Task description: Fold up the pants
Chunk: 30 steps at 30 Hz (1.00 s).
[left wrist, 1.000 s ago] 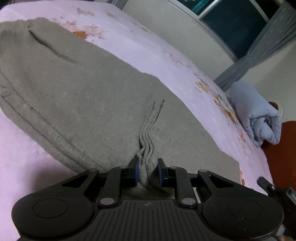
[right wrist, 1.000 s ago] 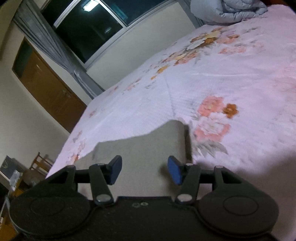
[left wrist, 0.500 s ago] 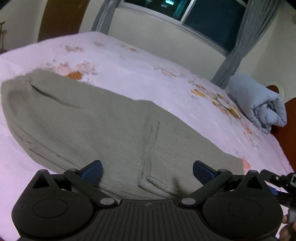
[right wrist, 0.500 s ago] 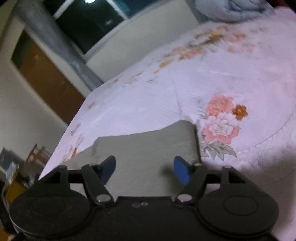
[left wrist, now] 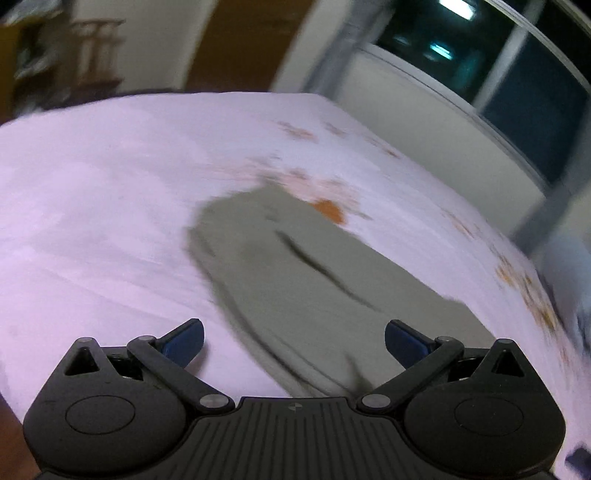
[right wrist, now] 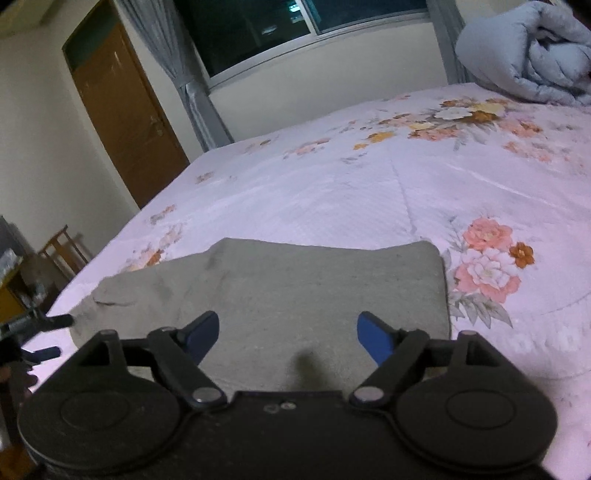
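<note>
Grey pants (left wrist: 295, 280) lie folded flat on the pink floral bedsheet (left wrist: 92, 206); the left wrist view is motion-blurred. My left gripper (left wrist: 293, 341) is open and empty, held above the near edge of the pants. In the right wrist view the pants (right wrist: 314, 288) lie as a grey slab with a square right end. My right gripper (right wrist: 288, 338) is open and empty just above them. The left gripper's fingertips (right wrist: 61, 320) show at the far left edge of that view.
A rolled blue-grey duvet (right wrist: 528, 55) lies at the far right corner of the bed. A brown door (right wrist: 125, 110), curtains and a dark window (right wrist: 277, 26) stand behind the bed. A wooden chair (right wrist: 62, 251) stands left of the bed.
My left gripper let go of the pinched fold of the pants, opened wide and pulled back and up. My right gripper stayed open and rose a little above the pants.
</note>
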Available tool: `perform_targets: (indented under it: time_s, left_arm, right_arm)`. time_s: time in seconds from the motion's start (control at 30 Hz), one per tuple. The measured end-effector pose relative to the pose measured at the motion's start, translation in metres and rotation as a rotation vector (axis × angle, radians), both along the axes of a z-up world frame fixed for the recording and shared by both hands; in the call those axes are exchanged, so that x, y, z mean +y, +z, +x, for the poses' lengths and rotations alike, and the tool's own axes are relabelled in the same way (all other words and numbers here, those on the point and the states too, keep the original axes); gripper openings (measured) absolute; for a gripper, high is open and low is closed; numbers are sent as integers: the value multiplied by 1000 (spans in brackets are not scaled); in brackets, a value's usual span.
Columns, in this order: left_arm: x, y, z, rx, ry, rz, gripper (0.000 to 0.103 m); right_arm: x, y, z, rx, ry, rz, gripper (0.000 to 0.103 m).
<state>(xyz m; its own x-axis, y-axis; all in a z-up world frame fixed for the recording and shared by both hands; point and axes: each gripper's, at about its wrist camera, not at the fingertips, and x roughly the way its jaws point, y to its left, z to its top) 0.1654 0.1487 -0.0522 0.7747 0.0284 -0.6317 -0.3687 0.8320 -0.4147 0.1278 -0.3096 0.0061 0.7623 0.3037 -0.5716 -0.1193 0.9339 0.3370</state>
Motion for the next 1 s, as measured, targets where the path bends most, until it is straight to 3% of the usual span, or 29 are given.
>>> perform_targets:
  time_s: [0.1,0.33,0.6,0.63,0.67,0.77,0.83,0.9,1.0]
  left_arm:
    - [34,-15,16,15,43,-67,103]
    - [74,-60,53,-13,10,-275,103]
    - [71,-69,69,-29,-1,-232,102]
    - [70,-68,72,-30,-12,-219,93]
    - [69,-68,76,-9,-26,-187,44]
    - [75,-63,75,-33,-43,-208,38]
    - [71,-51,71,-69,-60,-178,36]
    - [66,-39,69,-91,-73,-146,36]
    - [63,-22,70,-120,-102,-127,36]
  right_arm:
    - [23,-3,13,4,32,3,75]
    - [65,-3,38,-2,90,19,75]
    - [73,-12,40,20,107,7,75]
    - [75,-13,41,22,106,9,75]
    - [78,-15,42,24,103,1,75]
    - [92,-18,46,17,82,-83,75]
    - [107,-18,48,6,86,-166,68]
    - [120,-18,50,5,126,-223,31]
    - [142,-21,42,-18,204,-315,28]
